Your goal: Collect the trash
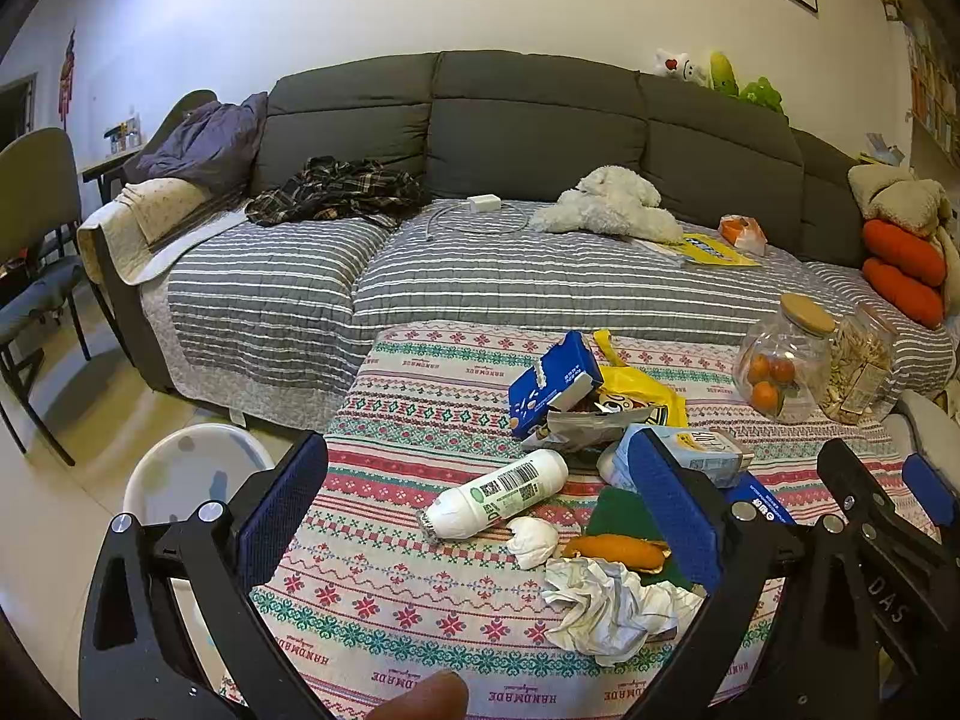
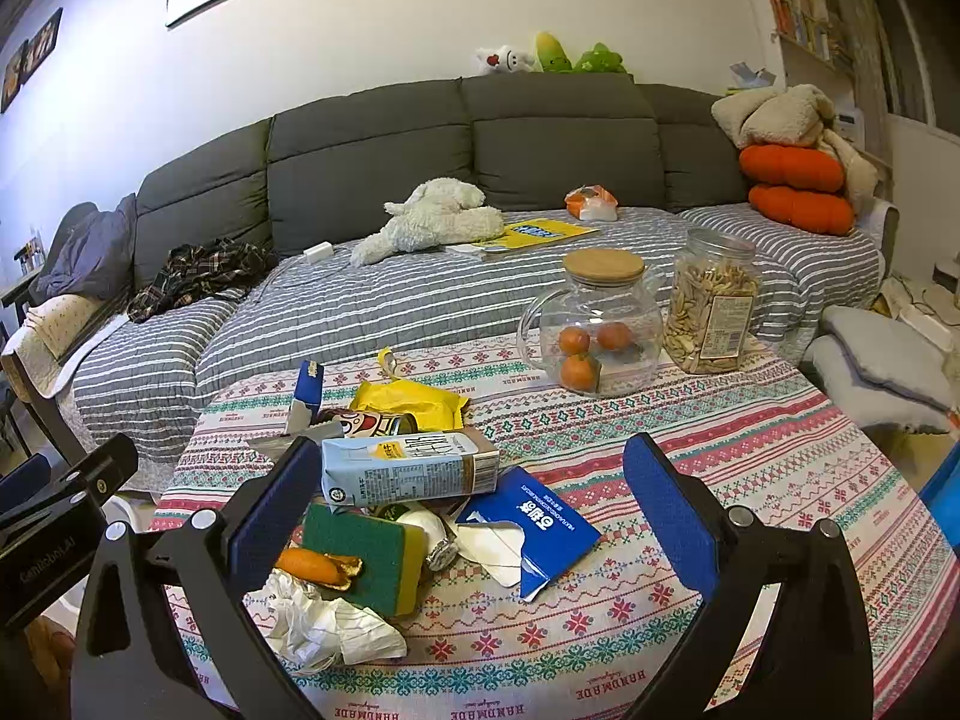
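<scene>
Two views are telling it. Left wrist: the left gripper (image 1: 480,516) is hanging wide open and empty, the white bottle (image 1: 499,492) lying between its pads on the patterned tablecloth (image 1: 420,378), long axis running eight to two o'clock, cap low. Right wrist: the right gripper (image 2: 474,516) is gaping too, holding nothing, the milk carton (image 2: 410,466) sitting at eleven o'clock. I'm judging the left nearer the bottle.
</scene>
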`<move>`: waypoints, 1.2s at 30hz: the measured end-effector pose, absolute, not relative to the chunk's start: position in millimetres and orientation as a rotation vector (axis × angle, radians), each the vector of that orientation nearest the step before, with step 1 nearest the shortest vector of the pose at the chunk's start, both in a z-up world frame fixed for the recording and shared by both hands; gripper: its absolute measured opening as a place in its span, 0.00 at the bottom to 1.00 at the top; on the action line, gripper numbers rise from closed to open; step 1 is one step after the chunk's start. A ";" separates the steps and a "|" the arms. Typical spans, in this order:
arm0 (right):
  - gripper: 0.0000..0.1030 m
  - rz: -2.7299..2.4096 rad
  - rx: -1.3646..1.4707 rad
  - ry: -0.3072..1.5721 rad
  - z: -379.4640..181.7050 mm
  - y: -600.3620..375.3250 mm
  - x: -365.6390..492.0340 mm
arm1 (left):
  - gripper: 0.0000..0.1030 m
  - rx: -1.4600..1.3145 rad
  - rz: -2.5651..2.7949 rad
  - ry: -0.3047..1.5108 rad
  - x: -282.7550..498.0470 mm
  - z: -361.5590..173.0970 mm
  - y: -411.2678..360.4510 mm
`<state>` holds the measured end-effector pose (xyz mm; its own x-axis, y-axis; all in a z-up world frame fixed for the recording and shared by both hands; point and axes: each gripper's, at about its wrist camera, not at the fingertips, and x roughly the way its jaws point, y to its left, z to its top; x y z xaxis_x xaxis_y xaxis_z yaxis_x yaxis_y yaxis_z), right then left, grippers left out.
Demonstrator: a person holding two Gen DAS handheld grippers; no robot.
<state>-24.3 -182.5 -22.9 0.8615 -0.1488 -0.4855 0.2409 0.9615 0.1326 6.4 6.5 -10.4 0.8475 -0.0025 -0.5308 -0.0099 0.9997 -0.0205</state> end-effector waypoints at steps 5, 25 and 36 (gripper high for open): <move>0.95 -0.206 0.194 0.493 -23.1 -182.5 -24.5 | 0.93 -0.027 0.006 0.565 7.1 -11.7 7.5; 0.95 -0.205 0.188 0.511 -25.4 -181.1 -21.6 | 0.93 -0.033 0.014 0.588 11.1 -15.1 8.3; 0.95 -0.207 0.201 0.651 -35.6 -189.5 -4.3 | 0.93 -0.111 -0.003 0.726 47.8 -20.6 25.2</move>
<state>-4.3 -189.5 -35.6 0.7762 -0.1268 -0.6176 0.2522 0.9602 0.1198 47.8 25.2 -20.6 0.7483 -0.0408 -0.6621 -0.0359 0.9941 -0.1019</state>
